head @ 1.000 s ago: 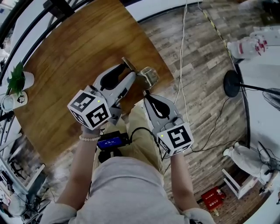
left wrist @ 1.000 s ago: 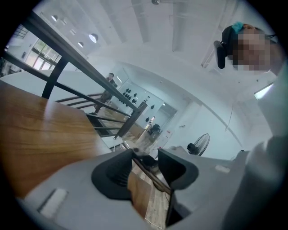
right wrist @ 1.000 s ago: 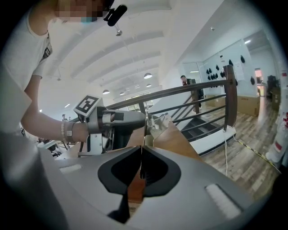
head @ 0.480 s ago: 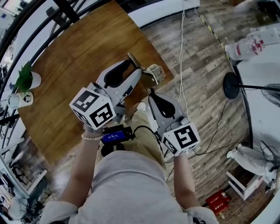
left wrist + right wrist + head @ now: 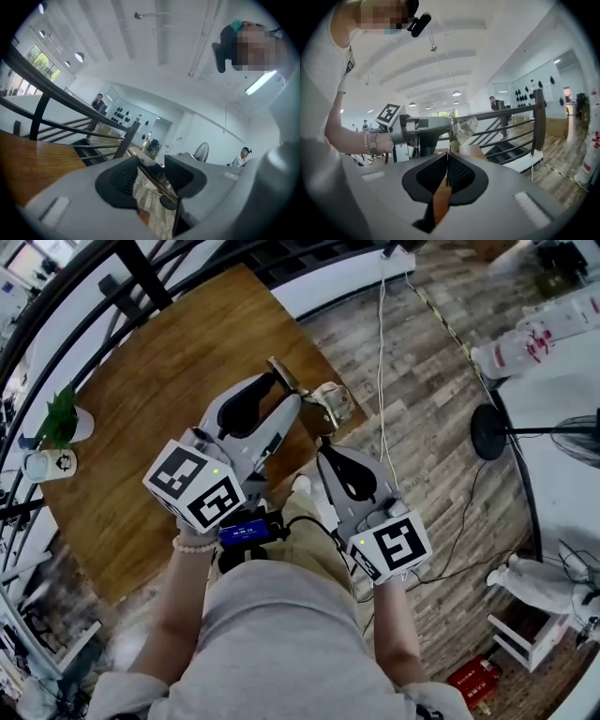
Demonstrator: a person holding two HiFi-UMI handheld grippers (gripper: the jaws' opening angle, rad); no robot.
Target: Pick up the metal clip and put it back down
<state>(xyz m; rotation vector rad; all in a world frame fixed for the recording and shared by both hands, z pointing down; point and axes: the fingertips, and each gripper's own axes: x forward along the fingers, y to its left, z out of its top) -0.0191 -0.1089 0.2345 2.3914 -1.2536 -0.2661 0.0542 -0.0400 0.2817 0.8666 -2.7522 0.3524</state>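
In the head view my left gripper (image 5: 298, 401) is shut on the metal clip (image 5: 325, 401), a thin bar with a shiny looped end, held over the near right corner of the wooden table (image 5: 159, 362). The left gripper view shows the clip (image 5: 157, 182) as a slim rod pinched between the two dark pads. My right gripper (image 5: 323, 452) hangs just below and right of the clip, off the table edge, shut with nothing in it. From the right gripper view (image 5: 446, 169) I see the left gripper (image 5: 419, 126) and the clip (image 5: 465, 129) ahead.
A potted plant (image 5: 58, 418) and a white cup (image 5: 39, 465) stand at the table's left edge. A dark railing (image 5: 141, 273) runs behind the table. Cables (image 5: 382, 352) and a round stand base (image 5: 491, 431) lie on the plank floor to the right.
The left gripper keeps its hold on the clip and has shifted slightly up and right over the table corner. The right gripper stays shut close beneath it.
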